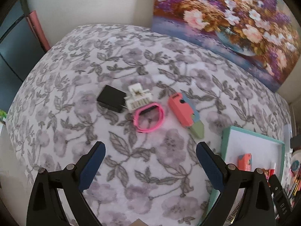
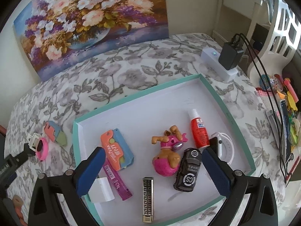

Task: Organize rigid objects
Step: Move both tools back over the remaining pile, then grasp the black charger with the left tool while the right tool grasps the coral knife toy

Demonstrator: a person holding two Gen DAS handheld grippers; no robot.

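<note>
In the left wrist view my left gripper (image 1: 150, 150) stands open above the flowered cloth, nothing between its fingers. Ahead of it lie a black box (image 1: 111, 98), a white clip piece (image 1: 138, 98), a pink watch (image 1: 149, 117) and a coral, blue and green toy knife (image 1: 185, 114). My right gripper (image 2: 153, 153) hangs open over the teal-rimmed tray (image 2: 150, 116). The tray holds an orange and blue toy (image 2: 116, 150), a purple ruler (image 2: 117, 181), a white roll (image 2: 101, 190), a harmonica (image 2: 147, 199), a pink toy dog (image 2: 167, 156), a black toy car (image 2: 188, 171), a red bottle (image 2: 199, 131) and a white watch (image 2: 224, 146).
A flower painting (image 2: 90, 22) leans on the wall behind the table. A white power strip with a black charger (image 2: 218, 64) and cables sits behind the tray. Colourful clutter (image 2: 282, 98) lies at the right edge. The tray (image 1: 250, 141) is right of my left gripper.
</note>
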